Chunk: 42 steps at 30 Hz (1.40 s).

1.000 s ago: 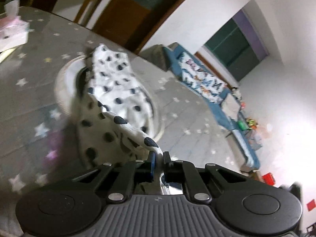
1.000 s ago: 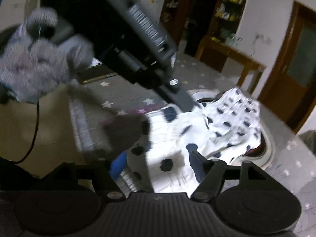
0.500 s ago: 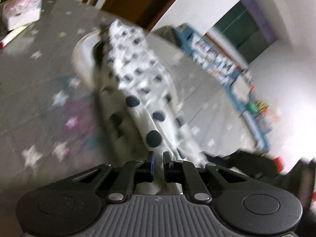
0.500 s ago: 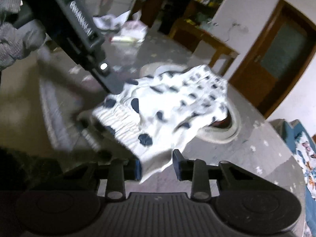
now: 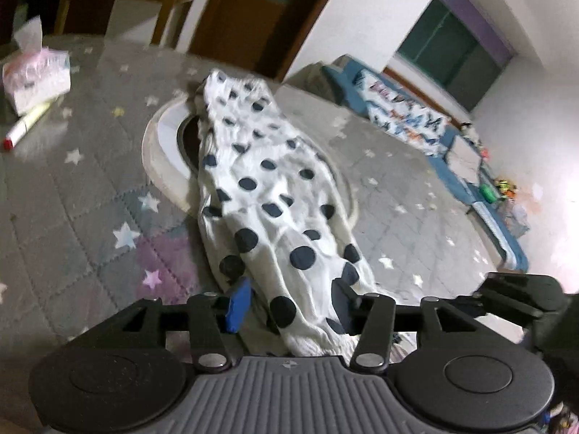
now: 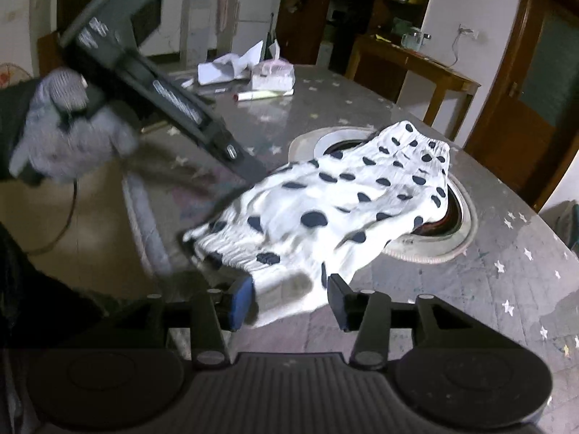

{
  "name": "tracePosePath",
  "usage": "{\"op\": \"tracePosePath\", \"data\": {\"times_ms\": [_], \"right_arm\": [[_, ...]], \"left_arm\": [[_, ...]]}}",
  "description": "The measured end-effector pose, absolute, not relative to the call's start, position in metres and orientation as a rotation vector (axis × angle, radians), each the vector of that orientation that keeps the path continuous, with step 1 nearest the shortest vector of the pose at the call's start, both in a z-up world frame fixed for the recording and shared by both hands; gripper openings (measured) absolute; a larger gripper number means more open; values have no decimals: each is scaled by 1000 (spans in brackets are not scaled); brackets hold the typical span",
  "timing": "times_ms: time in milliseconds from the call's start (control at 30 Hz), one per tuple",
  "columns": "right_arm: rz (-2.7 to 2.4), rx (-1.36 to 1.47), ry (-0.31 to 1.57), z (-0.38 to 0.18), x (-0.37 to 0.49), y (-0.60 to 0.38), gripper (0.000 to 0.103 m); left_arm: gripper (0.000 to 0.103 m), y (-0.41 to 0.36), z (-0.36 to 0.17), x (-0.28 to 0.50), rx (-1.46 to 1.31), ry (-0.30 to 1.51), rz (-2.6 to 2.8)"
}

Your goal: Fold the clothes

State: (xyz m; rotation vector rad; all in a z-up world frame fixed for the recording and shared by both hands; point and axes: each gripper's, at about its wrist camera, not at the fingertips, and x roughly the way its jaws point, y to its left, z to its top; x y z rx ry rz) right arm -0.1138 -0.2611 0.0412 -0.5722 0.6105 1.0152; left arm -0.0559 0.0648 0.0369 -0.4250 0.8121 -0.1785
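A white garment with dark dots (image 5: 275, 195) lies stretched across the grey star-patterned table (image 5: 72, 199), its far end over a round ring. My left gripper (image 5: 289, 305) is open, and the garment's near gathered end lies between its fingers. In the right wrist view the same garment (image 6: 325, 209) spreads out flat. My right gripper (image 6: 289, 302) is open at its near hem, with cloth between the fingers. The left gripper (image 6: 163, 90), held by a grey gloved hand (image 6: 61, 126), reaches the garment's left edge. The right gripper's body (image 5: 517, 296) shows at the right.
A white ring with a dark recess (image 5: 163, 152) is set in the table under the garment. A tissue pack (image 5: 36, 79) and a marker pen (image 5: 27, 126) lie at the far left. Behind stand a wooden side table (image 6: 416, 61), a door and a blue sofa (image 5: 434, 133).
My left gripper was shut on the garment and has now opened. The right gripper, narrower half a second ago, has opened wide. The garment has gone from bunched and lifted to lying stretched flat.
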Motion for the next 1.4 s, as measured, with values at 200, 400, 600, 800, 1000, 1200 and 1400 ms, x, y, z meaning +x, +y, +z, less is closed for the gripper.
{"op": "tracePosePath", "data": {"times_ms": [200,400,600,800,1000,1200,1400], "right_arm": [[1046,-529,616,54,-107,-268,52],[1088,-406,655,61,-94,-269,52],[1097,-403,725,27,-80,-245,52],[1099,-406,809,8,-74,-249,52],[1108,-367,767,34,-62,-258,52],[1020,-313,732,41,-17,-253,49],[918,-229,777,23,39,-250,41]], "left_arm": [[27,68,23,-47,-467,851,-177],[6,69,22,-53,-481,847,-162],[3,69,35,-64,-444,806,-143],[3,79,27,-63,-425,848,-122],[5,77,31,-46,-402,837,-153],[5,71,35,-18,-386,806,-194],[5,71,21,8,-376,846,-190]]}}
